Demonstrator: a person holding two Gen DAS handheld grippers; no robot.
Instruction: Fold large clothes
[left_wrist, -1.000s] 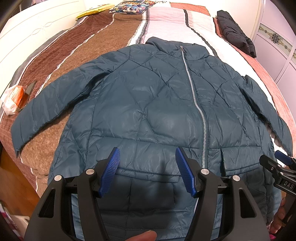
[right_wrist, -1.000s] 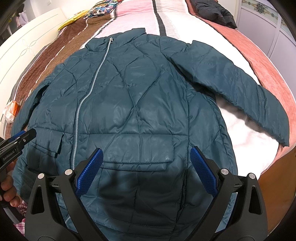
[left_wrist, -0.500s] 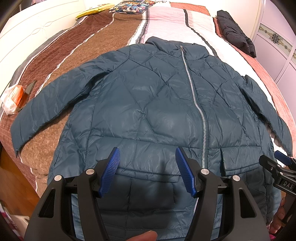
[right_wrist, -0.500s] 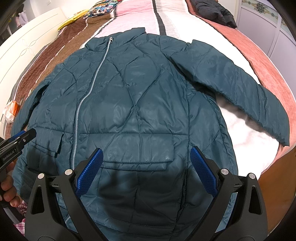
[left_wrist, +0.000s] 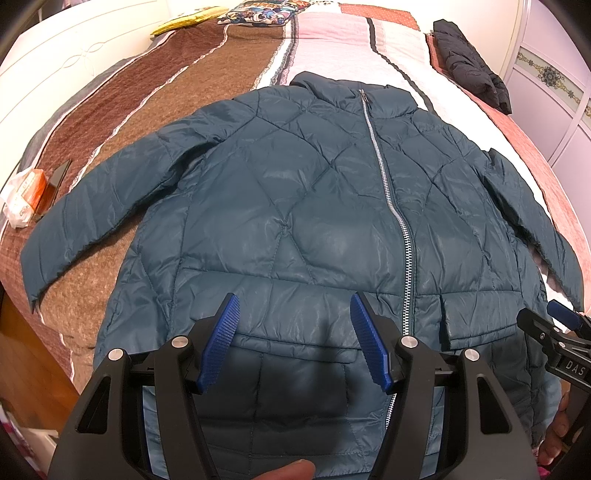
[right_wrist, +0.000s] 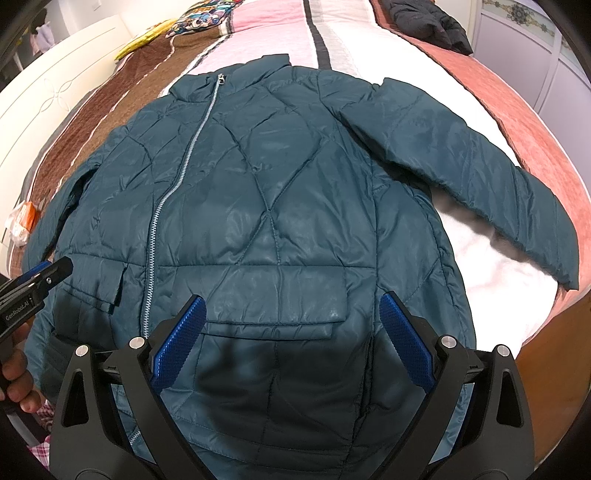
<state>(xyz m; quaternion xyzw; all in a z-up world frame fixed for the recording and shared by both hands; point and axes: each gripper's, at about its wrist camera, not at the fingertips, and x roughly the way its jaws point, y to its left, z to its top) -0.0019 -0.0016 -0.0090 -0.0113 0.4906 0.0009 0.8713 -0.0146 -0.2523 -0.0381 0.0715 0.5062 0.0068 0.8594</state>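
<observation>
- Nothing has shifted since the earlier frames that we can see: both grippers hang where they were, and the jacket (left_wrist: 295, 206) lies just as it did.
- We hold the left gripper (left_wrist: 295, 338) above the jacket's lower front, pointing steeply down, its blue pads (left_wrist: 221, 343) spread apart with nothing between them and no cloth touched.
- We hold the right gripper (right_wrist: 291, 341) the same way over the other half of the hem; its pads (right_wrist: 404, 341) stand wider still, and they too grip nothing.
- Each gripper shows at the edge of the other's view, with fingers of the holding hand (right_wrist: 16, 384) wrapped round the handle.
- We see the jacket, a teal quilted one, spread face up on the bed (left_wrist: 207, 74), collar away from us and hem nearest us.
- Its zip (left_wrist: 388, 192) is closed and runs at a slant from the collar down to the hem.
- Both sleeves lie flat, angled outward from the shoulders; the left sleeve (left_wrist: 92, 206) rests on the brown stripes of the cover, the right sleeve (right_wrist: 480, 184) on the white part.
- A flap pocket (right_wrist: 280, 299) sits just ahead of the right gripper.
- Far up the bed lies a dark garment (left_wrist: 469, 66), well apart from the jacket.
- Near the left cuff, at the bed's edge, sits an orange packet (left_wrist: 26, 195).
</observation>
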